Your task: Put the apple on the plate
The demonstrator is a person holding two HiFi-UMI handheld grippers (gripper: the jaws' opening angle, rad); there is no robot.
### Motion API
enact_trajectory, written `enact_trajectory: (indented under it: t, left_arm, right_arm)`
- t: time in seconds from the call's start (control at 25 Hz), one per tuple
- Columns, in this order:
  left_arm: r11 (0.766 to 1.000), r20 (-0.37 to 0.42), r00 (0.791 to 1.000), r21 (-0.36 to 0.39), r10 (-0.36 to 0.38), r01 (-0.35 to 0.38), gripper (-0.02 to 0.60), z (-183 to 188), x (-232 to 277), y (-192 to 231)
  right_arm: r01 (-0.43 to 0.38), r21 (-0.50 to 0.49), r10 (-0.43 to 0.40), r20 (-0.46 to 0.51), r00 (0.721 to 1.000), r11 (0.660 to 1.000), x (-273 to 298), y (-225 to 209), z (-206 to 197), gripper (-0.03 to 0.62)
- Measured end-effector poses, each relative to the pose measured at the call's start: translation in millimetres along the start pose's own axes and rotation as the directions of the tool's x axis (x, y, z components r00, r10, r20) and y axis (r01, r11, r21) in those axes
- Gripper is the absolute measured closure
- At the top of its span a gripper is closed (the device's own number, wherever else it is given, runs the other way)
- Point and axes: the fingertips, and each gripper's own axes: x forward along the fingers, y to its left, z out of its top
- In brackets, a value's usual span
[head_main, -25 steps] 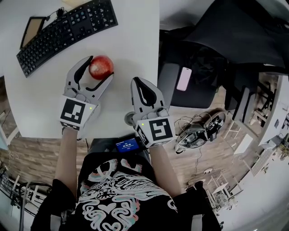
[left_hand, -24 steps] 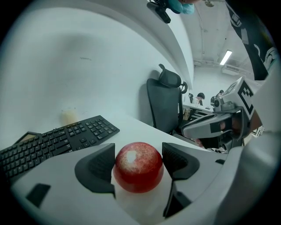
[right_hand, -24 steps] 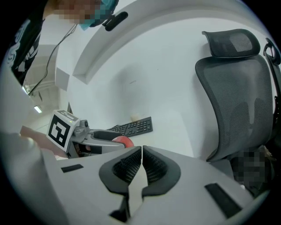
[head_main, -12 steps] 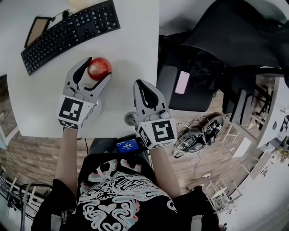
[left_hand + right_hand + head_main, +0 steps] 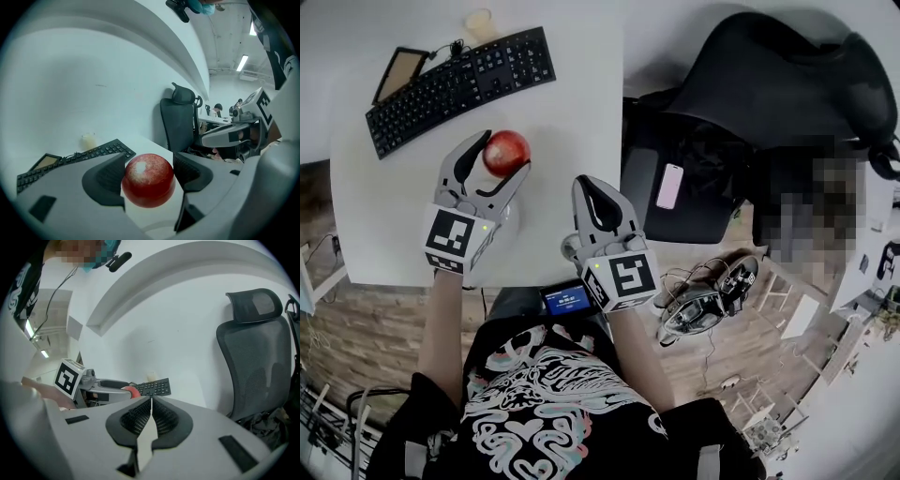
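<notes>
Two hand-held grippers: the left hand-held gripper is pinching the apple; the right hand-held gripper has its jaws pressed together with nothing between them.
Apple: round, glossy and deep red, with a pale speckled patch and a bright highlight on top, and darker red toward its underside.
Apple's place: between the left jaws' ribbed pads, one pad on each flank, over the white table, right of and nearer than the black keyboard.
Right hand-held gripper's place: at the table's near right edge, right of the left one and apart from it.
Plate: just on the near side of the apple, under the left hand-held gripper.
Hard to make out: the plate is white on white and mostly covered by the gripper's body, so only a pale curved edge shows; whether the apple clears the table cannot be told.
Cut off or hidden: the apple's flanks are covered by the pads; a small cup at the far edge is blurred.
Beyond the table: a black office chair on the right, with a phone lying on a dark surface beside it.
</notes>
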Motion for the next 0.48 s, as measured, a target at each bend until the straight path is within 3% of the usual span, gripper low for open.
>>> enact_trajectory:
  t: [0.24, 0.48]
  left_arm:
    - [1.0, 0.041, 0.999, 0.022, 0.015, -0.016, 0.259, 28.5, -25.3, -0.3]
    - [0.999, 0.045, 0.999, 0.035, 0.019, -0.02, 0.26, 30.9, -44.8, -2.8]
  right_arm:
    - [0.008, -0.025, -0.007, 0.036, 0.999, 1.0, -19.9, 12.8, 25.2, 0.563]
    - [0.002, -0.041, -0.001, 0.035, 0.999, 0.999, -29.3, 26.3, 27.3, 0.563]
